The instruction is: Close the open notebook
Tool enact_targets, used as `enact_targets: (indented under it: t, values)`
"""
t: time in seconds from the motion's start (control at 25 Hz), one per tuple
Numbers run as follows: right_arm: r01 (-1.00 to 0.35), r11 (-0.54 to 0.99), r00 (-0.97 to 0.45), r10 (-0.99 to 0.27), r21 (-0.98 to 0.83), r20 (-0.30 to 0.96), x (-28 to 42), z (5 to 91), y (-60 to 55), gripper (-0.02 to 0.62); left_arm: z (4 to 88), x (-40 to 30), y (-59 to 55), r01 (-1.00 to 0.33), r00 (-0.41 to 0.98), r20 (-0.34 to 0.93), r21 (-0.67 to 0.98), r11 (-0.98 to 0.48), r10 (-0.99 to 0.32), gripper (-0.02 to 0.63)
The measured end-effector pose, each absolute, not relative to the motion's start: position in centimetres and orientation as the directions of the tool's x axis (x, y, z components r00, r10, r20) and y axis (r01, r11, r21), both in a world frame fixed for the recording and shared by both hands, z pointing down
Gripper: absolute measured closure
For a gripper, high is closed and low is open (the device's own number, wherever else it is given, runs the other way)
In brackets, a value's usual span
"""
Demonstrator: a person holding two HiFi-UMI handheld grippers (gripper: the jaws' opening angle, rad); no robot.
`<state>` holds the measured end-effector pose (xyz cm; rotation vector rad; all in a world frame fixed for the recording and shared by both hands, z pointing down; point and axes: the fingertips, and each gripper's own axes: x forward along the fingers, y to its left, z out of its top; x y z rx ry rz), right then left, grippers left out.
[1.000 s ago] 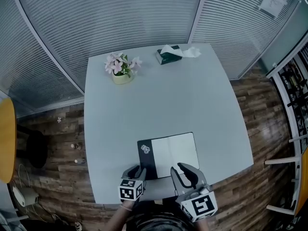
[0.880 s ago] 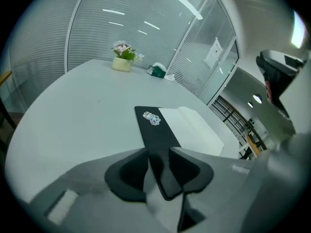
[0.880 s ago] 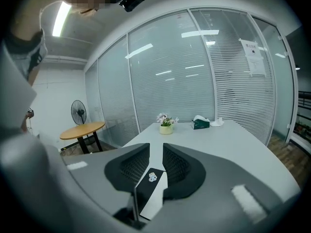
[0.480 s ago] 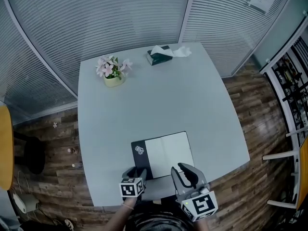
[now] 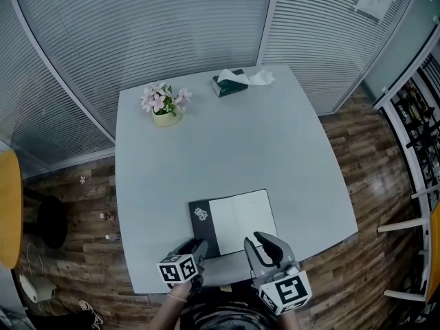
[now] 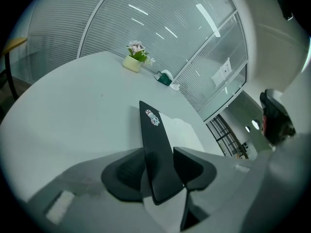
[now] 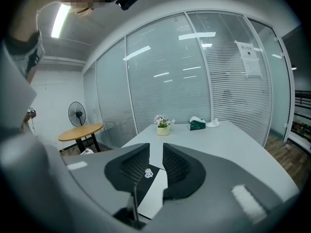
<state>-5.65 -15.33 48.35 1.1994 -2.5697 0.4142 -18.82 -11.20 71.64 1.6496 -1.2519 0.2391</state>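
The notebook [image 5: 240, 218] lies open near the table's front edge, white page to the right, black cover [image 5: 204, 225] with a small sticker to the left. My left gripper [image 5: 194, 249] is at the cover's near edge. In the left gripper view the cover [image 6: 154, 144] stands on edge between the jaws of my left gripper [image 6: 159, 168]. Those jaws have just been opening and stand wide, not pressing it. My right gripper [image 5: 265, 247] hovers over the page's near edge, jaws slightly apart with nothing between them; the notebook [image 7: 148, 181] shows through the gap of my right gripper [image 7: 156, 161].
A flower pot [image 5: 165, 106] and a green tissue box [image 5: 229, 82] stand at the far side of the grey table [image 5: 275, 150]. A yellow round table [image 5: 7, 205] is at the left. Glass walls with blinds enclose the back; wooden floor surrounds the table.
The left gripper's marker cube has rolled and shifted a little to the left. The right gripper has stayed in place. The notebook lies where it was.
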Motion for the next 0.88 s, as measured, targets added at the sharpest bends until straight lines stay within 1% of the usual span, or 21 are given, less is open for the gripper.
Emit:
enact_targets:
  t: [0.16, 0.24, 0.32, 0.52, 0.64, 0.76, 0.88]
  values:
    - [-0.765, 0.628, -0.633, -0.689, -0.147, 0.352, -5.9, 48.1, -15.1, 0.509, 69.6, -18.6, -11.2, -0.769, 0.48, 0.598, 0.639, 0.02, -0.642, 0.428]
    - [-0.761, 0.632, -0.638, -0.687, -0.149, 0.347, -5.9, 47.9, -15.0, 0.509, 68.3, -18.3, -11.4, -0.74, 0.509, 0.559, 0.673, 0.0, -0.655, 0.451]
    - [-0.758, 0.635, -0.642, -0.686, -0.149, 0.342, -5.9, 47.8, -15.1, 0.509, 67.3, -17.9, -11.6, -0.725, 0.53, 0.535, 0.688, -0.023, -0.658, 0.454]
    - [-0.755, 0.639, -0.647, -0.686, -0.15, 0.333, -5.7, 47.5, -14.9, 0.509, 66.4, -17.1, -11.8, -0.764, 0.527, 0.544, 0.639, -0.084, -0.652, 0.454]
    - [-0.754, 0.639, -0.649, -0.688, -0.152, 0.325, -5.4, 47.3, -14.8, 0.509, 66.1, -17.1, -11.8, -0.748, 0.531, 0.527, 0.659, -0.076, -0.663, 0.456]
    - [-0.754, 0.636, -0.651, -0.69, -0.162, 0.316, -5.0, 47.2, -14.8, 0.509, 65.7, -16.9, -12.1, -0.729, 0.541, 0.503, 0.68, -0.078, -0.673, 0.491]
    - [-0.754, 0.634, -0.652, -0.693, -0.171, 0.308, -4.6, 47.0, -14.9, 0.509, 65.2, -16.2, -12.4, -0.711, 0.558, 0.479, 0.697, -0.093, -0.678, 0.495]
